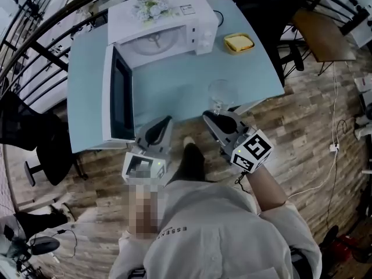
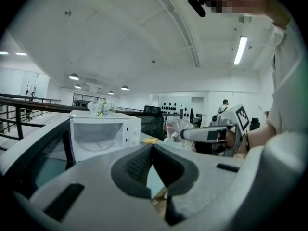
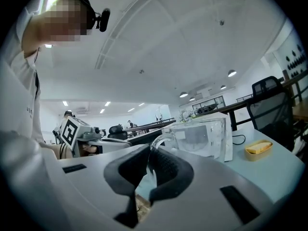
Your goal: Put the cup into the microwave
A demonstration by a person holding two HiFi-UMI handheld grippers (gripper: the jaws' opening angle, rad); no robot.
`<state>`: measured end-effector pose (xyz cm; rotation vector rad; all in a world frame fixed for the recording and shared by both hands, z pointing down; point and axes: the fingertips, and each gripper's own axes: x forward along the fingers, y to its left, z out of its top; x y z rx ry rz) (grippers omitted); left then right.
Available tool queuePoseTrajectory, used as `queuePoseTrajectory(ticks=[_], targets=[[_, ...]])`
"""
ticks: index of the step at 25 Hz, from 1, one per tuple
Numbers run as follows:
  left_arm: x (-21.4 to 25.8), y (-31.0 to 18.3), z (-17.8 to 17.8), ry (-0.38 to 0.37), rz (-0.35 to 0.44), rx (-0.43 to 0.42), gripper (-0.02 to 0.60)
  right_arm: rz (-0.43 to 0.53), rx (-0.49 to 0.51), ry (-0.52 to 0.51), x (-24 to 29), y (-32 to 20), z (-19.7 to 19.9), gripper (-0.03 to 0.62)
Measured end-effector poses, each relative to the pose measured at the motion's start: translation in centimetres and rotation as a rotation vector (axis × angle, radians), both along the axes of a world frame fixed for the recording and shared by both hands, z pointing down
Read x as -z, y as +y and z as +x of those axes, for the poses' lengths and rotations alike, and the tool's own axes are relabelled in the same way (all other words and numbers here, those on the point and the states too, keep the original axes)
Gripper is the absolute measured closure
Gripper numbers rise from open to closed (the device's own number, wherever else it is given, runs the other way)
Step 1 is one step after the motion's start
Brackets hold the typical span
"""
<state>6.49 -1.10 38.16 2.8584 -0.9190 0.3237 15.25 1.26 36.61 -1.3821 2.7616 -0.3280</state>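
A clear glass cup (image 1: pixel 221 95) with a handle stands on the light blue table (image 1: pixel 87 63) near its front edge. Behind it sits the white microwave (image 1: pixel 163 16), its door (image 1: pixel 119 95) swung wide open to the left. My right gripper (image 1: pixel 208 117) is shut, and its tips are just short of the cup. In the right gripper view the cup (image 3: pixel 199 136) fills the space right ahead of the tips (image 3: pixel 151 150), and its handle curves up just beyond them. My left gripper (image 1: pixel 167 121) is shut and empty at the table's front edge, beside the door. The left gripper view shows the microwave (image 2: pixel 103 134).
A small yellow dish (image 1: pixel 239 42) lies right of the microwave. A brown chair (image 1: pixel 322 34) stands at the table's right and a black chair (image 1: pixel 35 138) at its left. Black railings run behind. A white cable (image 1: pixel 331 156) trails over the wooden floor.
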Motion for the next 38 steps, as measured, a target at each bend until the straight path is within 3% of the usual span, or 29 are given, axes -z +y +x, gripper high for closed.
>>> queuePoseTrajectory(ticks=[6, 15, 23, 30, 38], targets=[[-0.1, -8.1, 0.6, 0.051, 0.009, 0.051, 0.581, -0.005, 0.105, 0.019, -0.6, -8.2, -0.6, 0.569], [-1.5, -16.7, 0.4, 0.043, -0.001, 0.102, 0.581, -0.036, 0.212, 0.031, -3.0, -18.4, -2.0, 0.569], [-2.1, -19.9, 0.0, 0.045, -0.033, 0.152, 0.581, -0.07, 0.277, 0.035, -6.0, -24.3, -3.4, 0.569], [-2.5, -22.5, -0.4, 0.041, -0.016, 0.194, 0.581, -0.071, 0.35, 0.019, -7.8, -29.1, -5.1, 0.569], [-5.5, -24.6, -0.7, 0.048, -0.066, 0.25, 0.581, -0.07, 0.406, 0.015, -10.5, -33.6, -6.5, 0.569]])
